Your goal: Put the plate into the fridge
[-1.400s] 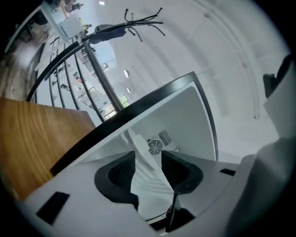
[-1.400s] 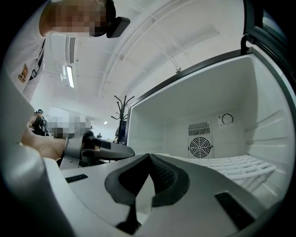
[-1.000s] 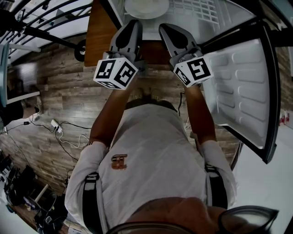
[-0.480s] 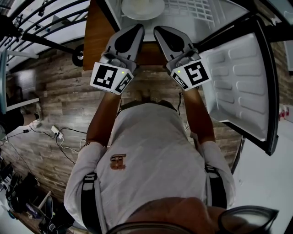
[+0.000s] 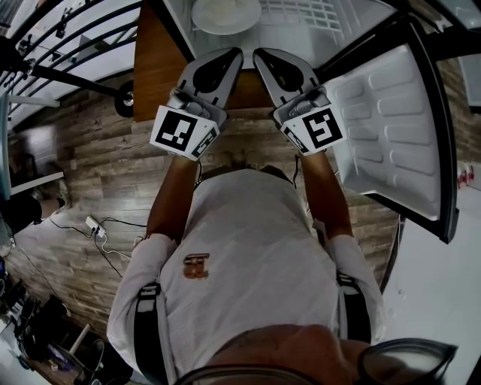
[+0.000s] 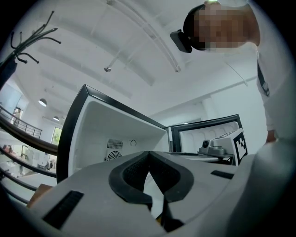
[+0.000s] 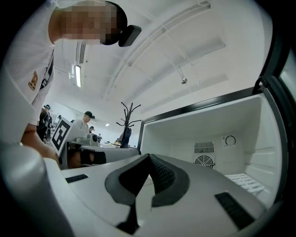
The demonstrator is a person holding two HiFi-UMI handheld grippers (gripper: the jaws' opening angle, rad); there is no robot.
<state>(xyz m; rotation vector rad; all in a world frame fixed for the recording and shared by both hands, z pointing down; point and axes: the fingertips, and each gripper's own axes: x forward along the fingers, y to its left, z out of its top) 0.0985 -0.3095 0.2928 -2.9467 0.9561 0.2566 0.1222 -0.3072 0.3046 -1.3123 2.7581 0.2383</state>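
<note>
The plate (image 5: 225,13) lies inside the open fridge (image 5: 353,34). It is round, pale and smooth, with a slightly raised rim, and it sits just to the left of a white wire shelf (image 5: 316,11) of thin crossed bars. The fridge walls are plain white plastic inside a dark frame. On the back wall there is a small round fan grille (image 7: 203,160). The fridge door (image 5: 391,128) stands open on the right, and its inner liner is moulded with soft oblong bumps. Under the fridge front a brown wooden surface (image 5: 154,68) shows, and the floor (image 5: 83,188) has grey wood-look planks.

The left tongs (image 5: 231,56) and the right tongs (image 5: 261,55) are of matte grey plastic and taper to a point. Each one carries a white cube with black square markers. Their pads (image 6: 134,169) are black rubber with a fine ribbed texture. Both tongs are pressed together at the tips with nothing between them. They hang in front of the fridge opening, apart from the plate.

One second ago the two tongs were further from each other and the left one was tilted, so that two faces of its cube showed. Now their tips stand almost side by side, and the left jaws have closed fully. The plate has kept its place in the fridge.
</note>
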